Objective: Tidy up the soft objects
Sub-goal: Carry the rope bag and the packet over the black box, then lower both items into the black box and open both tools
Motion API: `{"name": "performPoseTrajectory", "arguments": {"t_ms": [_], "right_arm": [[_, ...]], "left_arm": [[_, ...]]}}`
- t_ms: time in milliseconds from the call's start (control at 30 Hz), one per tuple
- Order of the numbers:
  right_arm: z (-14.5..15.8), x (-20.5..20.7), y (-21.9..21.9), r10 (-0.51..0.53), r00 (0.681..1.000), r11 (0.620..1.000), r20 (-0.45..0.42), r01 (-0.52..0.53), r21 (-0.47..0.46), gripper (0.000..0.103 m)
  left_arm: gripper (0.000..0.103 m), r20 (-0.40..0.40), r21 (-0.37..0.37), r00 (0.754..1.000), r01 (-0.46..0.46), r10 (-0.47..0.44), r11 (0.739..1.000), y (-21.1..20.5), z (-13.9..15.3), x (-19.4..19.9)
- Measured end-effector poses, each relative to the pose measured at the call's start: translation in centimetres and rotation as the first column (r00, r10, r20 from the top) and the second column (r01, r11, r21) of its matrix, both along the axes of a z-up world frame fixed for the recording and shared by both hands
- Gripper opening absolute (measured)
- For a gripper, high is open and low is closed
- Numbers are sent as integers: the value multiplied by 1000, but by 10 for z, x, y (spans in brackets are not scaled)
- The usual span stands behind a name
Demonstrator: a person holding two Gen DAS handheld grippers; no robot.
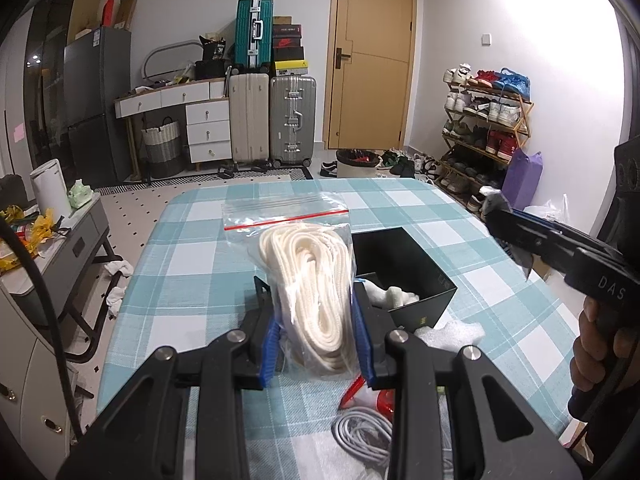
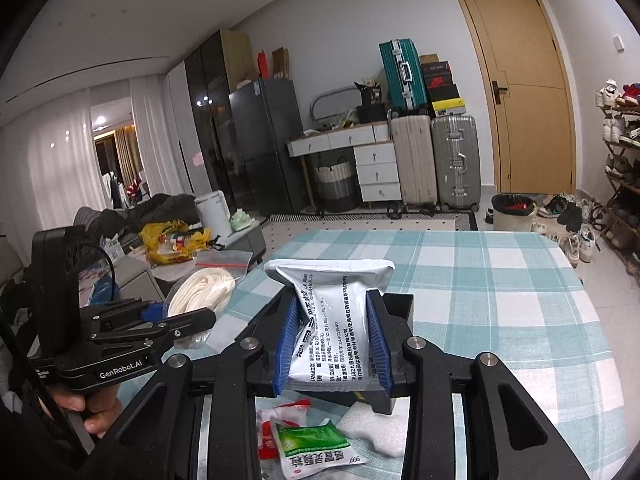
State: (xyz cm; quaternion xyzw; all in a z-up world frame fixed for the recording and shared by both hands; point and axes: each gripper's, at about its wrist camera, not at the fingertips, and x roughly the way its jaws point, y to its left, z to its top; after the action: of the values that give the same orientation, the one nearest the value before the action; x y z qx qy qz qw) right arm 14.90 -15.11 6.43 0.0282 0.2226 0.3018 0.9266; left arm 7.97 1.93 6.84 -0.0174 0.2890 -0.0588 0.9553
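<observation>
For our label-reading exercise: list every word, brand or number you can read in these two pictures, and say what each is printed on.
"DAS": right gripper body.
"GenRobot.AI": left gripper body.
"999": green and white sachet on the table.
Silver sachet in the right gripper: Chinese print, too small to read.
Stacked shoe boxes: too blurred.

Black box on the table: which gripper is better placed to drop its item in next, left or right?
Probably the left. The left gripper holds the rope bag just beside the black box. The right gripper holds its silver sachet further away.
</observation>
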Motion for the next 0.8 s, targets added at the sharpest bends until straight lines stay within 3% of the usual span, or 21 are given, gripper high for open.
{"name": "performPoseTrajectory", "arguments": {"t_ms": [400,800], "right_arm": [[-28,36,26,16,999,995,-39,-20,-99,33],[-52,67,45,30,997,990,-75,-40,-138,34]], "left_arm": [[30,-30,7,999,27,-27,1000,-10,-11,32],[30,-60,4,996,59,-58,998,-20,-26,62]]}}
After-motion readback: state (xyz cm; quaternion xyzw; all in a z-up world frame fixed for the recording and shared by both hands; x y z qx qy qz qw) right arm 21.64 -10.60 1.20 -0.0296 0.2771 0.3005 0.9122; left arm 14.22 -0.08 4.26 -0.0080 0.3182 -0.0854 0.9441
